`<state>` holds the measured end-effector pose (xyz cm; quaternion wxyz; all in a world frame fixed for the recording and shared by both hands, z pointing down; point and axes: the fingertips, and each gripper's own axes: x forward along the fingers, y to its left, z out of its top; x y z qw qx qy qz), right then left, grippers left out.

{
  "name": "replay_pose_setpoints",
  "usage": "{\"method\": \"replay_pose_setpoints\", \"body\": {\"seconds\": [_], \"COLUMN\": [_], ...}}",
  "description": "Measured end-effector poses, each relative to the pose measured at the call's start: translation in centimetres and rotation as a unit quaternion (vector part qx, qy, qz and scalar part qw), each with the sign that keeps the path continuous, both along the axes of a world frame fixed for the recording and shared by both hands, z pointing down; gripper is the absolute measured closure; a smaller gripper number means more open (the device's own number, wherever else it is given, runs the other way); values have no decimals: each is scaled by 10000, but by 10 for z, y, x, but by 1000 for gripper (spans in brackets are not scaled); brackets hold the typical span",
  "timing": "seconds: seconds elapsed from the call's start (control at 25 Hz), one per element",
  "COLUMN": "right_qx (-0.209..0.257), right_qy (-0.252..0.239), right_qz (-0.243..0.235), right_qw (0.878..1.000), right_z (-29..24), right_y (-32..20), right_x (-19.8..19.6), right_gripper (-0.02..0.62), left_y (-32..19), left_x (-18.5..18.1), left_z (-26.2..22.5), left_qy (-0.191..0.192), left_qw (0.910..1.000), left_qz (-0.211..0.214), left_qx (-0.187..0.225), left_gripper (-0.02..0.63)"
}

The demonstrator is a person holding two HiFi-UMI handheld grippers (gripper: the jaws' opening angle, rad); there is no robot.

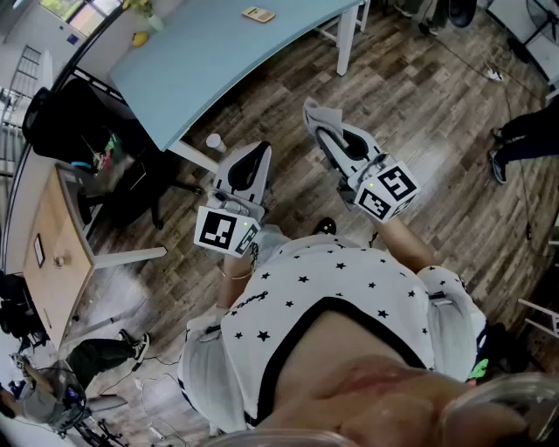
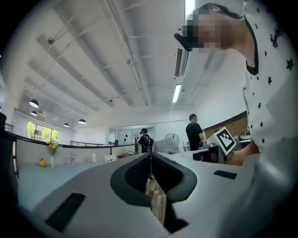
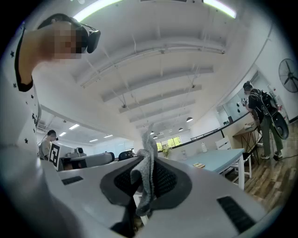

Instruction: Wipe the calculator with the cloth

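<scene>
The calculator (image 1: 258,14) is a small tan slab lying on the light blue table (image 1: 210,52), far from both grippers. In the right gripper view the calculator (image 3: 199,165) shows small on the table top (image 3: 219,158). My right gripper (image 1: 320,127) is held near my chest, shut on a grey cloth (image 1: 315,112). That cloth (image 3: 147,173) hangs pinched between the right jaws, a fold sticking out past the tips. My left gripper (image 1: 258,153) is beside it, shut, with nothing between its jaws (image 2: 150,158).
White table legs (image 1: 347,39) stand on the wood floor. At the left are a black chair (image 1: 65,113) and a wooden desk (image 1: 52,253). A white cup (image 1: 215,141) lies on the floor under the table edge. People stand in the background (image 2: 194,132), (image 3: 260,118).
</scene>
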<state>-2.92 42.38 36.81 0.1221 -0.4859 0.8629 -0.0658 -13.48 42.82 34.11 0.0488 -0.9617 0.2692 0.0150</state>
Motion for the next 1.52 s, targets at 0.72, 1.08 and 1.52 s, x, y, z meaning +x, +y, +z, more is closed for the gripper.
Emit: {"method": "replay_pose_setpoints", "body": {"seconds": [0.72, 1.08, 1.52], "right_qx": [-4, -98, -171], "right_qy": [-352, -416, -152], "right_qz": [103, 260, 893], "right_qw": [9993, 9987, 9957], "right_z": [-1, 4, -3], "right_y": [3, -19, -68], "right_x": [20, 34, 84], "right_gripper": [549, 548, 548], "left_y": [-1, -33, -99], "left_x": [24, 35, 89], "left_z": [-6, 6, 7], "left_qy": [-103, -52, 63], "left_qw": [9996, 9990, 9941], "left_qz": [256, 373, 1038], "left_qx": [5, -232, -314], "left_gripper": [577, 577, 577]}}
